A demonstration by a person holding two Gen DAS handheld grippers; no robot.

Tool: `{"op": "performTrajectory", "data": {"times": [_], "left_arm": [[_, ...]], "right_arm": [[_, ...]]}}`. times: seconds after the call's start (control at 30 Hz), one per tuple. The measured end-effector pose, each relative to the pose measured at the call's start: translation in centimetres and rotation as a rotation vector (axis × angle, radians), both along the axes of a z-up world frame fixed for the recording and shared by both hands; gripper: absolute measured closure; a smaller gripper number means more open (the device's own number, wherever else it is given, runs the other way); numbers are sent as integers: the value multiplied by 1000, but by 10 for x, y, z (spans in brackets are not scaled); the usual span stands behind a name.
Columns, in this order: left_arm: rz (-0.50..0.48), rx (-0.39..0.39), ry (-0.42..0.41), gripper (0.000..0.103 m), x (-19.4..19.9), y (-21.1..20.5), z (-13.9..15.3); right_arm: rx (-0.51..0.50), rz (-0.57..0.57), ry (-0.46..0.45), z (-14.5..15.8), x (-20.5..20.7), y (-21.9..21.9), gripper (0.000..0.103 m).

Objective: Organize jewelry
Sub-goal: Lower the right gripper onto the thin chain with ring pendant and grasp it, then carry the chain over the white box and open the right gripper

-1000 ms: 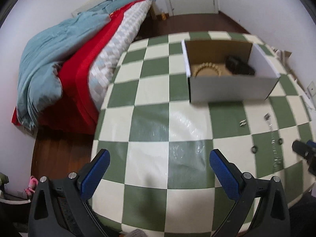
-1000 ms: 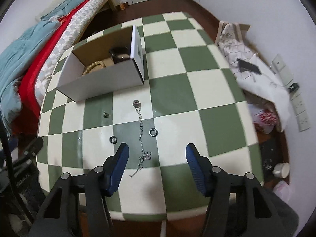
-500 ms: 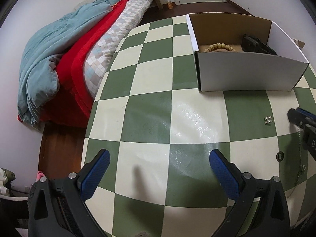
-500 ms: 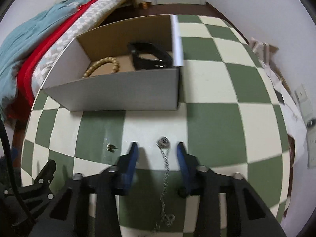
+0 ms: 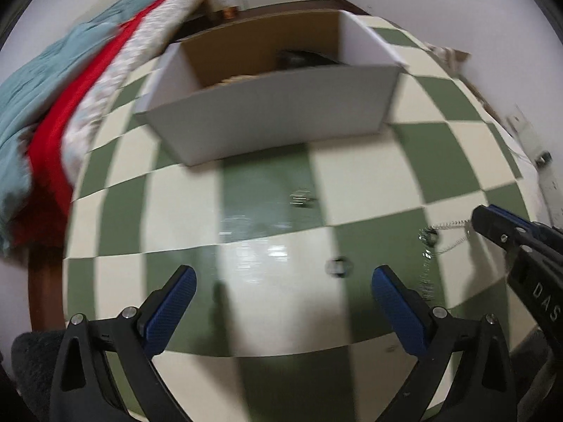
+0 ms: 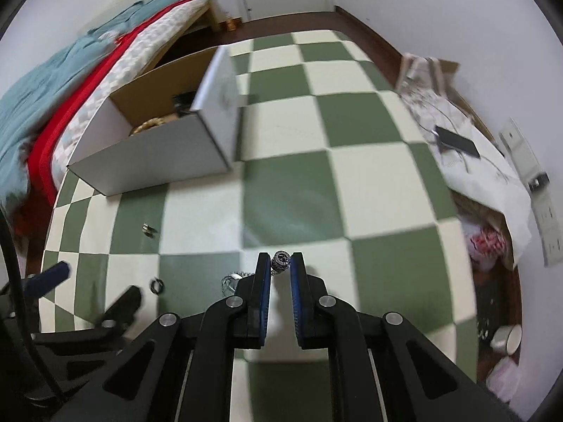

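left wrist view: left tool released, spread wide, holding nothing, low over the bench. a small ring lies near its right pad. chain trails limp toward the right tool.

right wrist view: right tool, having just been closing, clenches the chain's bead. light, slippery and floppy, i judge; the bead is the firmest hold. box beyond.

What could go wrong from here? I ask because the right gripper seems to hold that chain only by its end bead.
1. The right gripper, whose jaws have just been closing, pinches only the bead at its fingertips; it may slip out.
2. The chain trails loose and could snag the ring beside it, or the cardboard box wall when lifted over.
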State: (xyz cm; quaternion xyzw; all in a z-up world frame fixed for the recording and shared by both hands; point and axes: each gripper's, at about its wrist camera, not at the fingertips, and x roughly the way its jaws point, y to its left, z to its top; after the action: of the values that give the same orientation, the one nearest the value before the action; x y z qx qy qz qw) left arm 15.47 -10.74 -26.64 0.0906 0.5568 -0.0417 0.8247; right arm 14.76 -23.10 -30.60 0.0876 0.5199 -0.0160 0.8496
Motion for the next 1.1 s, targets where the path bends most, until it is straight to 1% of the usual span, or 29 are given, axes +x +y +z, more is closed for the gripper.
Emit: {"op": "performTrajectory", "data": {"times": [0.07,0.1,0.17,0.2,0.23,0.27,0.33,0.37,0.4,0.43,0.67,0.83,0.93,1.1], "left_arm": [[-31,6,12,13,-1,-13,-6],[-41,-3,0,17,-2,-16,-6],[-54,-5,-4,19,-4,-21,-5],[-59,-11,-1,24,-4,-22,-4],[-64,-23,-1,32,-4,-23,-3],[-72,-45,0,38,-4,-23,-1],[-86,-60,-3,69,-5,-26,3],[-92,-61,-2,76,-5,-25,3],[-96,-61,0,87,-5,-28,3],[-96,-62,3,93,-5,-29,4],[-96,-54,-1,93,-4,-31,2],[-90,-54,-19,93,-6,-23,9],[-77,-66,-31,93,-6,-14,22],[-45,-87,-92,93,-2,5,57]], "right_arm": [[6,-20,5,-2,-4,-8,91],[9,-26,8,-4,-4,-11,91],[10,-37,9,-6,-7,-15,91],[10,-42,10,-7,-8,-16,91],[12,-46,12,-7,-8,-18,91],[14,-49,12,-8,-9,-19,91],[15,-56,17,-10,-9,-20,91],[18,-56,19,-10,-9,-20,91],[16,-58,21,-11,-10,-19,91],[13,-57,22,-11,-10,-18,91],[13,-55,13,-8,-10,-17,91],[29,-50,-19,7,-14,-16,91],[43,-39,-52,25,-16,-15,91],[53,-2,-120,61,-18,-7,91]]}}
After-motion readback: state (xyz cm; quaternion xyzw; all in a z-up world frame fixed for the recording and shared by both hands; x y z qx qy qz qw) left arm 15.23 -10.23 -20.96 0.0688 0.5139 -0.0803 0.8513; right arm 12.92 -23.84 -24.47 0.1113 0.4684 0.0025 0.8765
